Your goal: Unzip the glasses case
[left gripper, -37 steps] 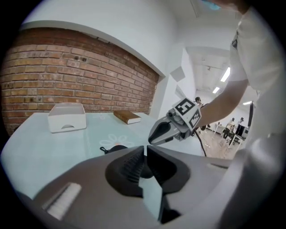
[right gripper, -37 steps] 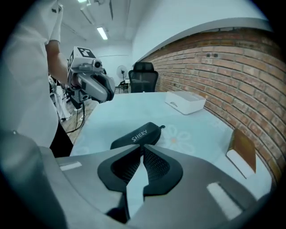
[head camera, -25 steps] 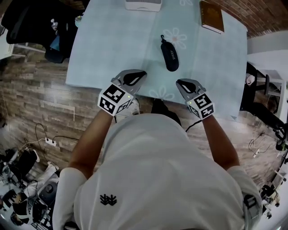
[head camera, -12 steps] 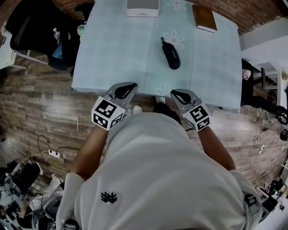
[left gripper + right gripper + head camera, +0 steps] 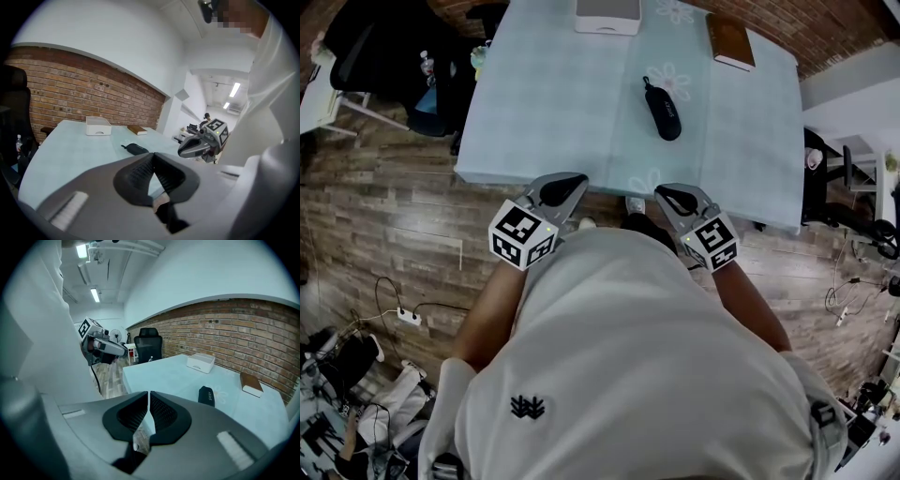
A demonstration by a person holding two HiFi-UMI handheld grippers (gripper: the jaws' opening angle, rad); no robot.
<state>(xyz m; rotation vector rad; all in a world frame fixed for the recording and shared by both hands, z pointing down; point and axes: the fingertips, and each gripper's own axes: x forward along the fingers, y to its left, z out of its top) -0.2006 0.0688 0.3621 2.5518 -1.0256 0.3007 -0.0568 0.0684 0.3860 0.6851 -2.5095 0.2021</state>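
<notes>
The black glasses case (image 5: 664,110) lies zipped shut on the pale blue table (image 5: 553,103), with a short strap at its far end. It also shows in the left gripper view as a small dark case (image 5: 136,149), and in the right gripper view as the case (image 5: 206,396). My left gripper (image 5: 577,179) and right gripper (image 5: 662,193) hang close to my body at the table's near edge, well short of the case. Both are shut with nothing in them; the left gripper (image 5: 153,157) and right gripper (image 5: 149,397) point toward the table.
A white tray (image 5: 607,13) sits at the table's far edge and a brown book (image 5: 729,40) at the far right corner. A black chair (image 5: 389,61) stands left of the table. Wooden floor and cables (image 5: 394,309) lie around me.
Both grippers have drawn back from over the table to its near edge, close to my body. The case has not moved.
</notes>
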